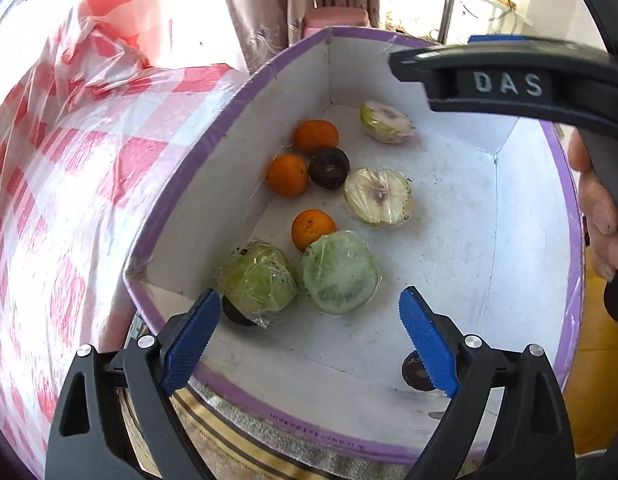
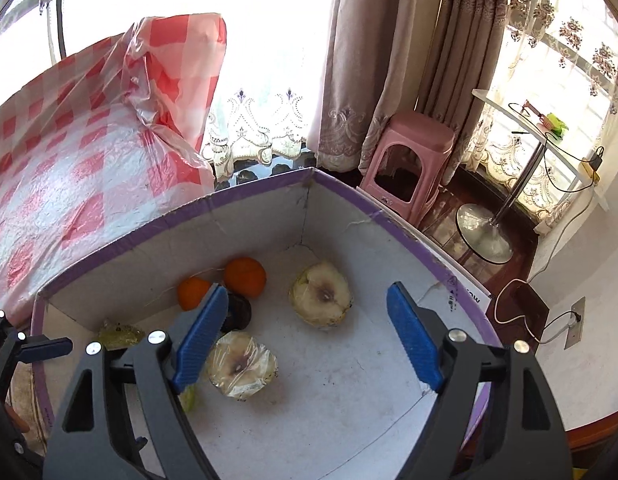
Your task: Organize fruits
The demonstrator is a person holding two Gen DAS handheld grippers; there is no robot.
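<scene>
Matte cardboard box (image 1: 521,216), round oranges (image 1: 287,175), film-wrapped halves (image 1: 377,197) (glossy)

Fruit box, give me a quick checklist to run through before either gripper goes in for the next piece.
1. Left gripper open with nothing between its fingers: ok.
2. Right gripper open and holding nothing: ok.
3. Purple-edged box open at the top, no lid in the way: ok.
4. Nearest pickable piece for the left gripper, the wrapped green half, uncovered from above: ok, though an orange touches its far side.
5. Dark fruit near the right finger free to grasp: cannot tell, partly hidden by the finger.
6. Where the fruits should end up: cannot tell, no sorting spot is visible.
</scene>
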